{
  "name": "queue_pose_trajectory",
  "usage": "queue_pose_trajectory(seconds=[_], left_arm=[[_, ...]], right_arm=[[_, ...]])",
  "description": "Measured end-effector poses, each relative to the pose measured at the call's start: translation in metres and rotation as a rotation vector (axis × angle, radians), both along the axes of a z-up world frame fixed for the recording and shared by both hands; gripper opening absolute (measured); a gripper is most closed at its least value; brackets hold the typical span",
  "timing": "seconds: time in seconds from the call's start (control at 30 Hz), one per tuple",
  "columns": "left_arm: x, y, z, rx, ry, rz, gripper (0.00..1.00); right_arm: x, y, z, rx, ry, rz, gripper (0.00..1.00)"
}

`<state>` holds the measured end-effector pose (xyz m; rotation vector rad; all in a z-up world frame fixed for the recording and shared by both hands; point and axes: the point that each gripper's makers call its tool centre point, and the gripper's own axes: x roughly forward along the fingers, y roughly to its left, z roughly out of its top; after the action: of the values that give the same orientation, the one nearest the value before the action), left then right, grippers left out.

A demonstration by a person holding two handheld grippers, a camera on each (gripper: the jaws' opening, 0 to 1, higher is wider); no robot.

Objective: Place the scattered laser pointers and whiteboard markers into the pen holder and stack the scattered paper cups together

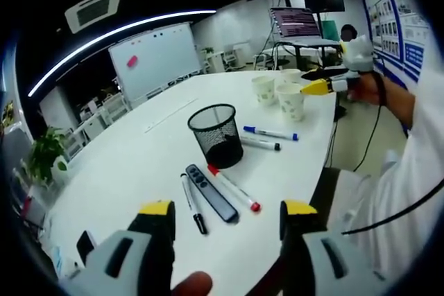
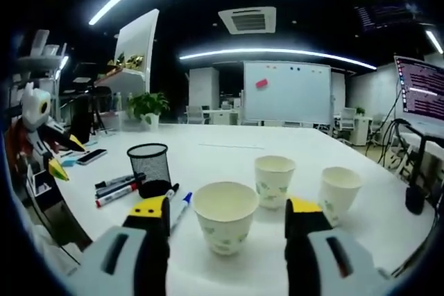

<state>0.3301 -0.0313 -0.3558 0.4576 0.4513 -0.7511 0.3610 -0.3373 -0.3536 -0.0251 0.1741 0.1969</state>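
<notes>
In the left gripper view the left tongs (image 1: 227,216) rise from the bottom of the frame, spread wide with nothing between them, aimed at the pens lying just ahead on the white worktop (image 1: 125,164). That looks like a line-up for picking one of them. Nearest, at lower centre, lie a black marker (image 1: 193,204), a dark laser pointer (image 1: 211,193) and a red-capped marker (image 1: 234,188), side by side and slanting toward the mesh pen holder (image 1: 216,134), which stands upright just beyond them, with nothing to be seen inside. To the right of the holder lie a blue marker (image 1: 270,133) and a second black-capped marker (image 1: 260,143). None is in the holder yet.

In the right gripper view the right tongs (image 2: 227,216) are also wide and empty, framing the nearest paper cup (image 2: 225,216) at lower centre, probably the first to be lifted for stacking. Two more cups stand upright and apart to its right: one (image 2: 275,181) at centre, another (image 2: 340,193) further right. No cups are stacked so far.
</notes>
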Motion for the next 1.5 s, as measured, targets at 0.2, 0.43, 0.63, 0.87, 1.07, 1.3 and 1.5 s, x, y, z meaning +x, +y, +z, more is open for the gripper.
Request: queue_pose_trajectory(seconds=[0.2,0.43,0.63,0.87,1.07,1.3,1.5], left_arm=[[0.000,0.000,0.000,0.002,0.000,0.002,0.62],[0.002,0.001,-0.001,-0.001,-0.001,0.007,0.61],[0.002,0.001,0.000,-0.002,-0.003,0.010,0.61],[0.002,0.000,-0.002,0.003,0.001,0.007,0.61],[0.003,0.001,-0.002,-0.005,-0.003,0.011,0.61],[0.005,0.001,-0.003,-0.005,-0.002,0.009,0.61],[0.005,-0.001,-0.003,-0.010,-0.004,0.009,0.61]], right_arm=[[0.002,0.001,-0.003,0.013,-0.002,0.000,0.70],[0.004,0.001,-0.002,0.028,-0.022,0.003,0.71],[0.005,0.000,-0.003,0.057,-0.035,-0.001,0.71],[0.005,-0.001,-0.008,0.056,-0.025,-0.001,0.71],[0.009,-0.003,-0.012,0.058,-0.013,-0.016,0.72],[0.014,-0.004,-0.013,0.059,-0.016,-0.020,0.74],[0.015,0.001,-0.019,0.046,0.000,0.008,0.75]])
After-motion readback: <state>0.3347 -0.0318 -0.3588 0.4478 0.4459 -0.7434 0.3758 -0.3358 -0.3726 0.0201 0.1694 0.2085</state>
